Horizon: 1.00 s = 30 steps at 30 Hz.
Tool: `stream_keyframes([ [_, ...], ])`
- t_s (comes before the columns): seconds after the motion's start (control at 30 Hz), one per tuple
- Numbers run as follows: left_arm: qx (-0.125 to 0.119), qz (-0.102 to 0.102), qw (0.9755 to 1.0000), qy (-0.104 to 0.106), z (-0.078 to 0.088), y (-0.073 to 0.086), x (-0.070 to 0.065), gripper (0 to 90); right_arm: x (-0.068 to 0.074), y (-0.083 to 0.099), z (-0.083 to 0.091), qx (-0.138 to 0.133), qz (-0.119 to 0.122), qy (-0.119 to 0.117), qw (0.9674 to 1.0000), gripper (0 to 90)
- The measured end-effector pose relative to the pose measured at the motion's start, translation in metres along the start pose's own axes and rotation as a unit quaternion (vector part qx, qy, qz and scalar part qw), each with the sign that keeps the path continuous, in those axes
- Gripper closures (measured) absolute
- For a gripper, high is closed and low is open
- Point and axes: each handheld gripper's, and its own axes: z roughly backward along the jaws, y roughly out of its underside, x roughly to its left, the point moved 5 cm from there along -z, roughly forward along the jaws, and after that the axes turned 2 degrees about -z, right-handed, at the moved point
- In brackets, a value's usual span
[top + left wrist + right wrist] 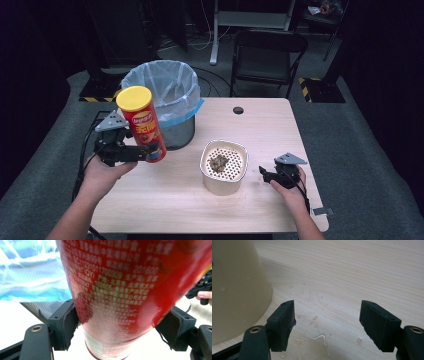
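A red chip can [143, 127] with a yellow lid hangs above the table's left side, tilted a little, just in front of the bin. My left gripper [142, 152] is shut on its lower part. In the left gripper view both pads press the red can [117, 290] from either side. A cream container [224, 167] with a perforated insert and brown scraps stands mid-table. My right gripper [264, 174] rests low on the table to the right of it, open; in the right gripper view nothing is between its jaws [327, 325], and the container's wall [237, 290] is at the left.
A mesh trash bin [165, 102] with a clear blue-edged liner stands at the table's back left. Water drops [318, 336] lie on the wood by the right gripper. A cable hole [238, 110] is near the far edge. A folding chair [267, 55] stands behind the table.
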Motion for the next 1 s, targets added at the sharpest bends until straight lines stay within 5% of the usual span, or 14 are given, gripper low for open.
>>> stream_keyframes([
  [0.27,-0.009,-0.011,0.9999,0.002,0.013,-0.035,0.0,23.5,0.002,-0.001,0.001,-0.004,-0.004,-0.005,1.0,28.1],
  [0.7,-0.013,-0.016,0.9998,-0.001,0.012,-0.077,0.008,23.5,0.002,-0.001,0.001,-0.005,-0.01,-0.008,0.9999,28.2],
  [1.0,-0.022,0.001,0.9997,-0.013,0.003,-0.107,0.022,23.6,0.0,0.0,0.001,-0.004,-0.01,-0.005,0.9999,28.2],
])
